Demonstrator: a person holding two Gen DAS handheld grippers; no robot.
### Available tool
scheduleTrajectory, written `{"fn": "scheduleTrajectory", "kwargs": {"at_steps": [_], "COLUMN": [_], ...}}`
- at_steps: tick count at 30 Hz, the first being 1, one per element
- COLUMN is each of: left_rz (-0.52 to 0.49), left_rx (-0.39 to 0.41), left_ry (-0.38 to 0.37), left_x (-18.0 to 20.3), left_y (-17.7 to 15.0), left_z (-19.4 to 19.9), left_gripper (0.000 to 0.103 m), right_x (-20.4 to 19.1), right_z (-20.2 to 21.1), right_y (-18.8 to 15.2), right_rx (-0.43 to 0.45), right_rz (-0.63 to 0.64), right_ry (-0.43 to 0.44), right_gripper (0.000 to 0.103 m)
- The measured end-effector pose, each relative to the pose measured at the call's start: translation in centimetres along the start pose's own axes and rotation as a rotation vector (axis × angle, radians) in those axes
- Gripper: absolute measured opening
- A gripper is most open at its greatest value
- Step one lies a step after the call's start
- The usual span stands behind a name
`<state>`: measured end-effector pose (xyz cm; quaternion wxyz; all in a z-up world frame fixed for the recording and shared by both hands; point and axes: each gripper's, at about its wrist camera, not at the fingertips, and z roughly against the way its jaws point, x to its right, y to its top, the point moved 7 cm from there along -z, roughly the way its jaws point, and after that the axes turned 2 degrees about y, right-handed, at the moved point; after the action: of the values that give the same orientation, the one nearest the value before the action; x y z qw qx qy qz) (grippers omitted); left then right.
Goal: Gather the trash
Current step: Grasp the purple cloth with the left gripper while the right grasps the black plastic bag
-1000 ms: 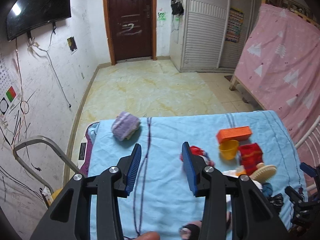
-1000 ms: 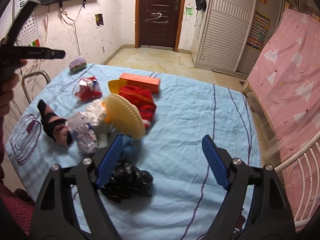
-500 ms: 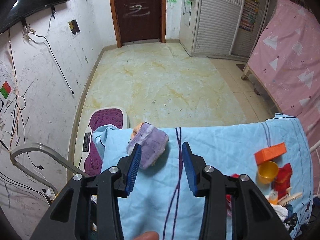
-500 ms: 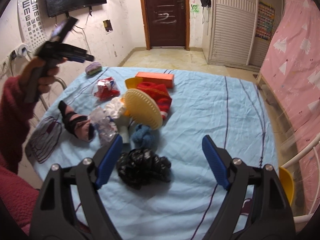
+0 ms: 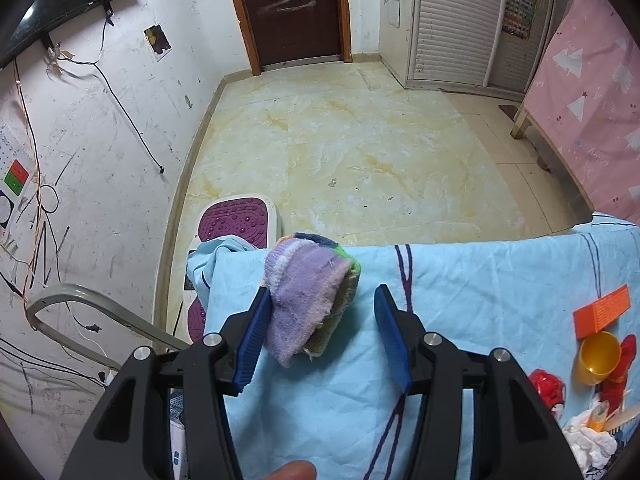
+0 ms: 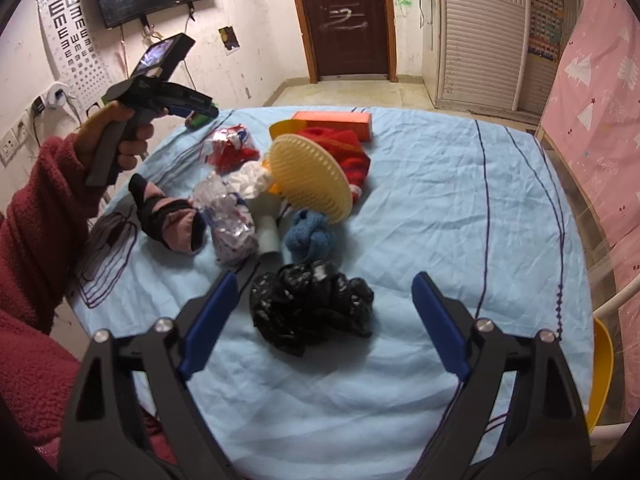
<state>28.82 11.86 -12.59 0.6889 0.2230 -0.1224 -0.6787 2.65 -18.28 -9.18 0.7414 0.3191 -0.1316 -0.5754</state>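
A folded purple towel (image 5: 308, 296) lies near the far left corner of the blue-covered table (image 5: 480, 280). My left gripper (image 5: 322, 340) is open around it, its left pad touching the towel; the right pad stands apart. In the right wrist view the left gripper (image 6: 192, 106) hovers over that corner. My right gripper (image 6: 320, 320) is open and empty, just above a crumpled black plastic bag (image 6: 312, 304). Crumpled wrappers (image 6: 230, 216), a red packet (image 6: 232, 148) and white paper (image 6: 252, 178) lie in a pile mid-table.
The pile also holds a yellow round brush (image 6: 308, 178), a red cloth (image 6: 352, 156), a blue sock ball (image 6: 310, 238), a dark glove (image 6: 168, 216), an orange box (image 6: 336, 120) and a yellow cup (image 5: 598, 356). A purple mat (image 5: 236, 224) lies on the floor.
My left gripper has moved forward to the table's far corner and now straddles the purple towel. My right gripper has drawn back and stands over the black bag.
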Motion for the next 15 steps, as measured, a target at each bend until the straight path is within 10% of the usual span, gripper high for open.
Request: {"fn": "scheduleTrajectory", "kwargs": {"at_steps": [4, 11, 15], "left_rz": [0.008, 0.059, 0.058], "left_rx": [0.018, 0.038, 0.069], "left_ry": [0.055, 0.063, 0.045], "left_x": [-0.4, -1.7, -1.5], "left_y": [0.0, 0.0, -0.2], "left_z": [-0.1, 0.7, 2.6], "left_gripper": [0.015, 0.006, 0.006], "right_x": [0.2, 0.6, 0.6], "right_z": [-0.7, -2.4, -2.7], "right_y": [-0.3, -0.9, -1.5], "right_rx": [-0.017, -0.064, -0.068], "right_rz": [-0.012, -0.016, -0.002], "right_ry": [0.006, -0.010, -0.004], "right_gripper": [0.085, 0.085, 0.056]}}
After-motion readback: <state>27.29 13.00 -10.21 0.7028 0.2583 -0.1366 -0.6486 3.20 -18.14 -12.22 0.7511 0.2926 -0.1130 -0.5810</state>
